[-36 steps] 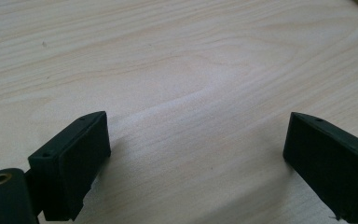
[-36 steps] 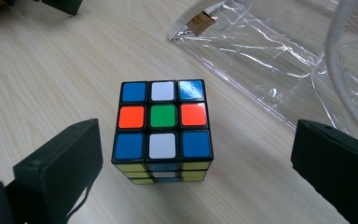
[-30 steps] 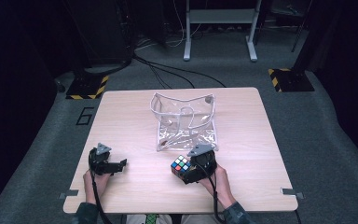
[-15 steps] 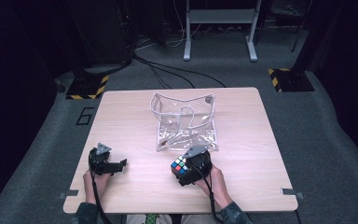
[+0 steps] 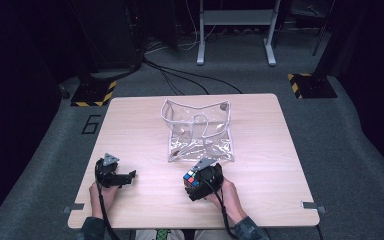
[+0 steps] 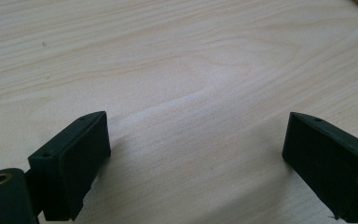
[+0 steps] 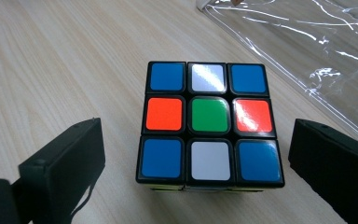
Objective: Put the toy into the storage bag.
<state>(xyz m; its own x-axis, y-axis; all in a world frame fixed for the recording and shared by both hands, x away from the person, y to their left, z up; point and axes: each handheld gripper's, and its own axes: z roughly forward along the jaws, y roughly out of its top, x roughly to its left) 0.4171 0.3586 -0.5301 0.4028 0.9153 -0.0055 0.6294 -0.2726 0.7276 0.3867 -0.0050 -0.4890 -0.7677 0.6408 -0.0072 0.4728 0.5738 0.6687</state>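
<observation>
My right claw [image 7: 193, 154] stands wide open around the puzzle cube [image 7: 209, 123] on the near table [image 5: 145, 125], not yet gripping, my left claw [image 6: 196, 158] gapes empty, and the clear pouch [image 5: 198, 131] beyond looks unfilled.

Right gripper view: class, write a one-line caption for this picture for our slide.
Open right gripper straddling a puzzle cube on a wooden table, a clear plastic pouch lying just beyond.

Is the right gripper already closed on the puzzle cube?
No: in the right gripper view the cube sits between the open jaws of the right gripper, with gaps on both sides.
</observation>
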